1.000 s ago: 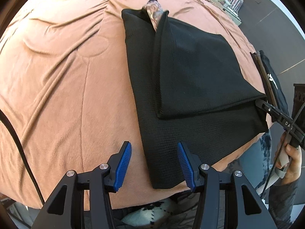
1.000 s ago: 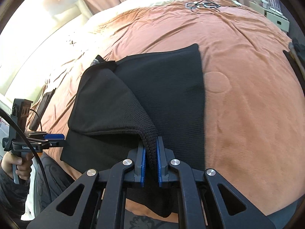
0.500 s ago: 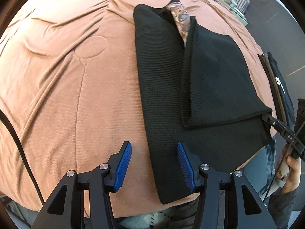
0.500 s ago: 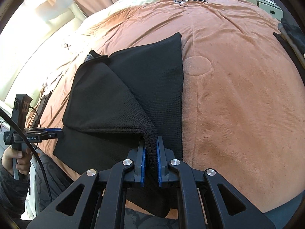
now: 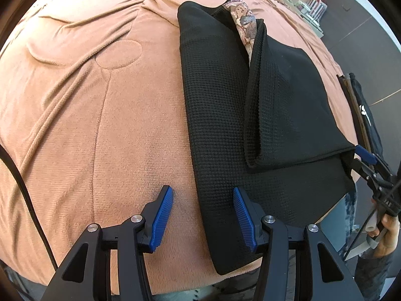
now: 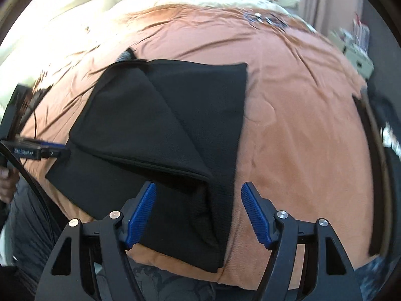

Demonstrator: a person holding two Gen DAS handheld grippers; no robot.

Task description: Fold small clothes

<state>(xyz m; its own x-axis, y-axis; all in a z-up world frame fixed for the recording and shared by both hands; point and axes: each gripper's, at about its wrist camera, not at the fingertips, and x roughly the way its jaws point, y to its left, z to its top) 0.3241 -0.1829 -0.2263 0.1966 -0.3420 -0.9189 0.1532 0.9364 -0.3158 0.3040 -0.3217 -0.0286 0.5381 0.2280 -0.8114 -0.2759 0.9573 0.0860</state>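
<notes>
A black knit garment (image 5: 220, 115) lies on an orange-brown bed cover (image 5: 87, 95), with one side folded over as a flap (image 5: 293, 115). A patterned lining (image 5: 244, 22) shows at its far end. My left gripper (image 5: 203, 215) is open and empty, its jaws astride the garment's near left edge. The right gripper (image 5: 364, 154) shows at the garment's right edge. In the right wrist view the garment (image 6: 175, 135) lies flat with the flap (image 6: 130, 123) dropped. My right gripper (image 6: 198, 213) is open above its near corner. The left gripper (image 6: 42, 151) shows at the left.
A dark bag with white print (image 5: 363, 110) lies at the bed's right edge and also shows in the right wrist view (image 6: 391, 138). Tangled cables (image 6: 265, 18) lie at the far end of the bed. Shelves with items (image 5: 313, 7) stand beyond.
My right gripper has opened and let go of the folded flap, which now lies on the garment. My left gripper has shifted closer to the garment's near left edge.
</notes>
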